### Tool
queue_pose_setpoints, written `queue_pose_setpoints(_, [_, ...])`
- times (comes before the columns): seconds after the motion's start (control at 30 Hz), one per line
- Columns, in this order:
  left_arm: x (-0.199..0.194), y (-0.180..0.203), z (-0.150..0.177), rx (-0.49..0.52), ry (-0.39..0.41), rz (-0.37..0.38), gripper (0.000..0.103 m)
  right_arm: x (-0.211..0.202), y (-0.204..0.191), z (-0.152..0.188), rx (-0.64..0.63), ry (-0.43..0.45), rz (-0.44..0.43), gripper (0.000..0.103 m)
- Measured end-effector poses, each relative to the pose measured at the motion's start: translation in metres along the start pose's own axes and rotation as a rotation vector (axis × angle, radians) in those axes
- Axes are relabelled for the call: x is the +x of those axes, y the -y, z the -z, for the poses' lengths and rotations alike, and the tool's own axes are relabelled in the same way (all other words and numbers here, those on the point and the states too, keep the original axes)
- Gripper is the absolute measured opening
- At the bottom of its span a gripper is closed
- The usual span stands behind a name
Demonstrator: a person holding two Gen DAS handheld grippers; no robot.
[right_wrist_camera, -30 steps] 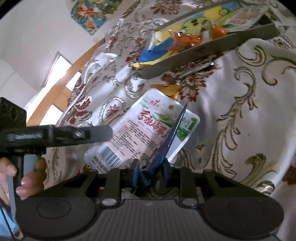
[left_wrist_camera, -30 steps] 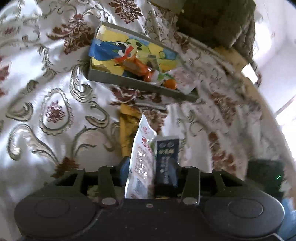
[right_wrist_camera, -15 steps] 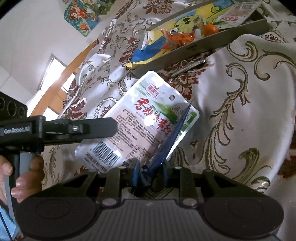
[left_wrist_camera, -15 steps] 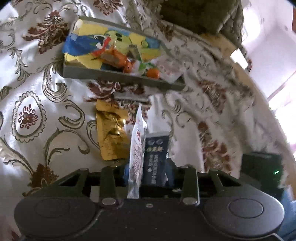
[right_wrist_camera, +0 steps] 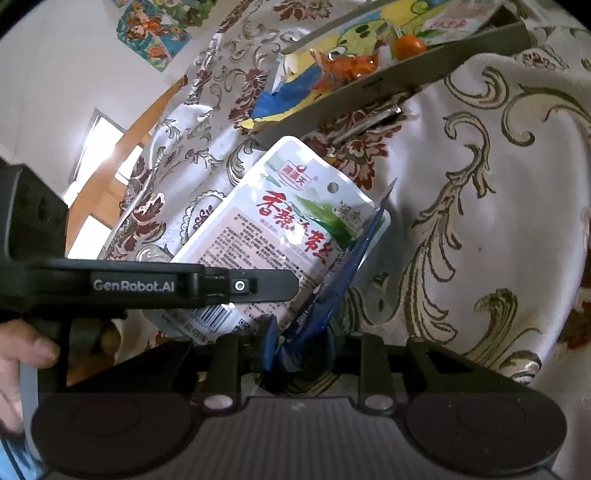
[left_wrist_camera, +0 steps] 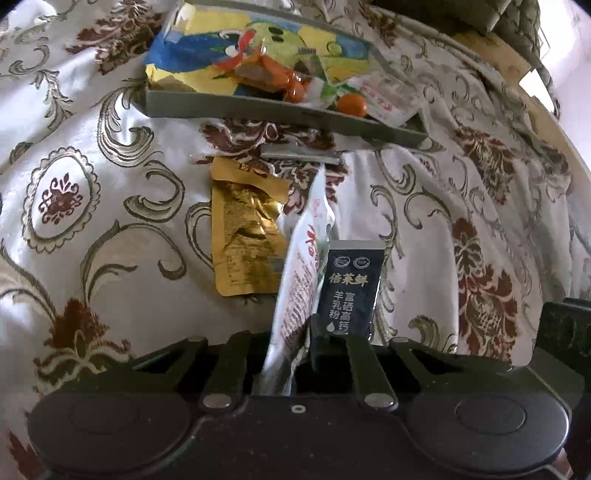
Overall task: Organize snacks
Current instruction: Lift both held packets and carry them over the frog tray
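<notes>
At lower centre, the left gripper (left_wrist_camera: 291,354) pinches a glossy white pouch (left_wrist_camera: 299,280) edge-on. The right gripper (right_wrist_camera: 299,350) clamps a crinkled dark-blue sachet (right_wrist_camera: 332,291). A grey shallow tray (left_wrist_camera: 258,109) of foil snacks sits at upper centre on damask cloth (left_wrist_camera: 92,184).

A glossy white cloth (left_wrist_camera: 110,229) woven with pale gold scrolls and dark red flower medallions covers the desk and hangs in folds at its far edge. Behind it stands a plain white wall (right_wrist_camera: 55,66) bearing a bright cartoon poster (right_wrist_camera: 151,33) (only partly in view). A wooden frame (right_wrist_camera: 110,173) runs slantwise beside a window (right_wrist_camera: 99,133) blazing with daylight. A quilted olive cushion (left_wrist_camera: 509,18) sits at the far corner.
</notes>
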State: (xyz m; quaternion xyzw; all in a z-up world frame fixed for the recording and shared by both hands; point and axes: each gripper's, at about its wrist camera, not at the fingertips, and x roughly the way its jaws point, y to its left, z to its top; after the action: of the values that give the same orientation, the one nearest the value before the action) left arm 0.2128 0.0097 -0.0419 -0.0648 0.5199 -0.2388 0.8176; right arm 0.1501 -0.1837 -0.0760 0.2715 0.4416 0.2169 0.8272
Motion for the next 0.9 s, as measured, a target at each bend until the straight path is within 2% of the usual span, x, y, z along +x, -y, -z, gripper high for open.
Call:
queue_pose_setpoints(0.17, [-0.018, 0.016, 0.015, 0.030, 0.093, -0.021, 0.005, -0.013, 0.002, -0.002, 0.025, 0.023, -0.024, 0.021])
queue_pose_setpoints(0.6, [-0.058, 0.042, 0.052, -0.076, 0.303, -0.083, 0.005, -0.056, 0.012, -0.004, 0.040, 0.092, -0.038, 0.016])
queue_pose_setpoints(0.9, [-0.062, 0.050, 0.050, -0.121, 0.379, -0.079, 0.005, -0.078, 0.017, -0.022, 0.062, 0.135, -0.044, 0.015])
